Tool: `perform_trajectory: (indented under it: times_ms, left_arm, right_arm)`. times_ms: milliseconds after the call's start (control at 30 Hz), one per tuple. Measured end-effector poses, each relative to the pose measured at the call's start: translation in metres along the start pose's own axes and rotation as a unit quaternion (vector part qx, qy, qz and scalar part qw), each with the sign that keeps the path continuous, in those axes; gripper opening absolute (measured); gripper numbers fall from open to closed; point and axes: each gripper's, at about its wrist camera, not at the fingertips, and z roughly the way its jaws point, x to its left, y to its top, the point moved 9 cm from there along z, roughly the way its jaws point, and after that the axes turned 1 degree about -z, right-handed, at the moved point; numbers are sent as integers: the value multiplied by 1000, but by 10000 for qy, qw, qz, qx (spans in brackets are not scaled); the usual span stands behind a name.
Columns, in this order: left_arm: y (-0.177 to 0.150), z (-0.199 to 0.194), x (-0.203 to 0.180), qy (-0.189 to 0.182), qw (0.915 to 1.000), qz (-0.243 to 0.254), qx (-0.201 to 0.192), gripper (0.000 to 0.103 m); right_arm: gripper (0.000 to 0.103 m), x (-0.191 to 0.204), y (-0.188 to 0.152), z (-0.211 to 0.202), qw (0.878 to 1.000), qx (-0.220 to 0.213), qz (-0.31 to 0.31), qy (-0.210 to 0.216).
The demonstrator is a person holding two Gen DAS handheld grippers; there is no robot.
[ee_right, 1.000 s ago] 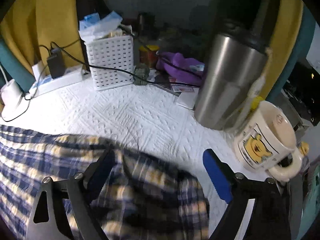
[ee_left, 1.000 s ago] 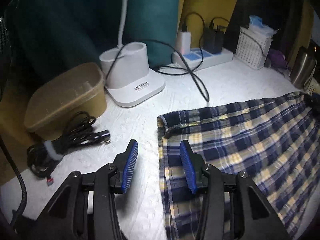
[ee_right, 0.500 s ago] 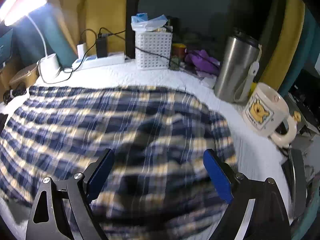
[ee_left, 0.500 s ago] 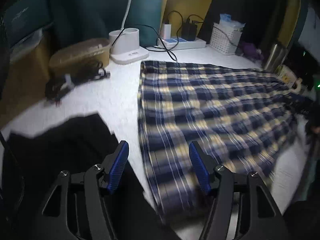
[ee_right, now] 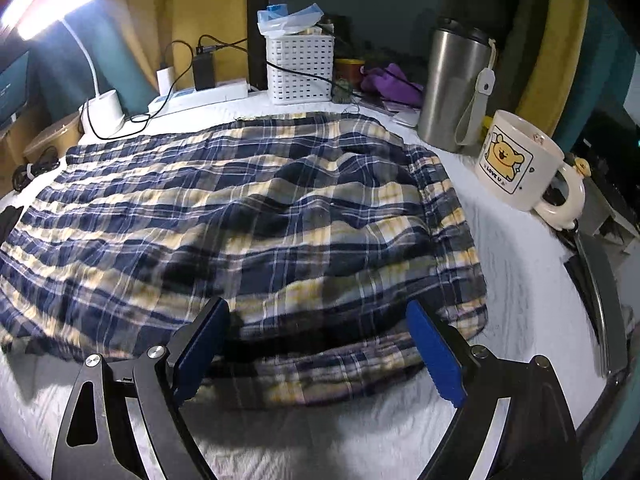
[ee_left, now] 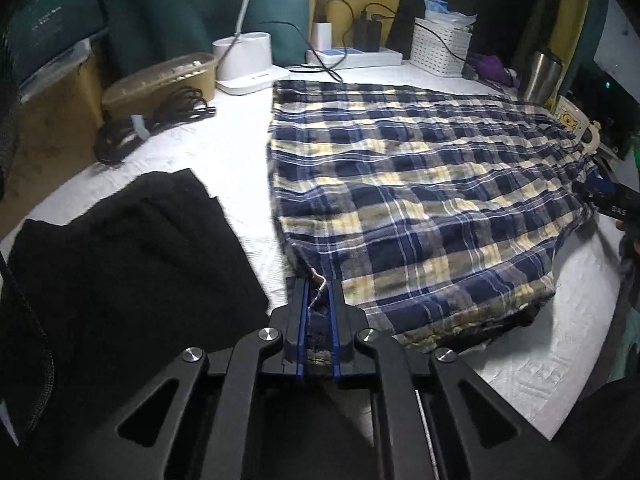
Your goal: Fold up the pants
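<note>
The left gripper [ee_left: 318,292] has just been closing and is clamping the plaid pants [ee_left: 420,184] at their near corner, beside black cloth [ee_left: 132,248] only this view shows; the right gripper [ee_right: 316,344] is hanging wide apart over the near edge, its view alone showing the mug [ee_right: 516,164] fully.

"LOVE U" on the mug [ee_right: 516,164]
</note>
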Motion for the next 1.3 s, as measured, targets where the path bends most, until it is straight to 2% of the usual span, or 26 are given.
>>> perform_trajectory:
  times_ms: [233, 300, 367, 467, 533, 567, 600, 767, 867, 1000, 1167, 1233, 1267, 1300]
  left_arm:
    - [-6, -2, 12, 295, 9994, 118, 108, 8]
    - [-2, -9, 22, 384, 9992, -67, 77, 8]
    - [8, -23, 32, 534, 9983, -217, -86, 8]
    - [25, -43, 18, 387, 9982, -144, -439, 10]
    - [31, -48, -9, 127, 9984, 74, -542, 28]
    - [32, -47, -27, -74, 9982, 238, -553, 47]
    - [31, -44, -47, -287, 9973, 409, -544, 55]
    - [18, -29, -131, -1013, 9903, 898, -317, 55]
    - [5, -28, -169, -1236, 9823, 1385, -236, 55]
    - [-5, -15, -181, -662, 9789, 1925, -182, 55]
    - [-8, 0, -163, -319, 9814, 1891, -56, 54]
    - [-11, 2, -161, -379, 9806, 1920, -71, 36]
    - [-12, 1, -159, -363, 9813, 1889, -78, 21]
    - [-12, 1, -159, -314, 9813, 1898, -69, 16]
  right_arm:
    - [91, -2, -11, 1, 10000, 72, 19, 12]
    - [91, -5, -13, 0, 10000, 69, 43, 0]
    - [91, -7, -15, -3, 9999, 55, 90, 26]
    - [91, -8, -16, -10, 9999, 5, 122, 38]
    - [91, -9, -16, -15, 9999, -41, 136, 50]
    - [91, -10, -16, -19, 9998, -78, 150, 42]
    - [91, -11, -16, -21, 9998, -100, 163, 36]
    - [93, -26, -22, -37, 9994, -194, 271, -44]
    - [94, -40, -30, -42, 9990, -187, 398, -127]
    - [95, -58, -43, -44, 9978, -145, 612, -188]
    - [95, -67, -56, -42, 9970, -85, 751, -151]
    - [95, -67, -59, -41, 9969, -75, 770, -129]
    - [95, -66, -59, -41, 9969, -73, 776, -113]
    - [95, -66, -59, -40, 9969, -72, 777, -99]
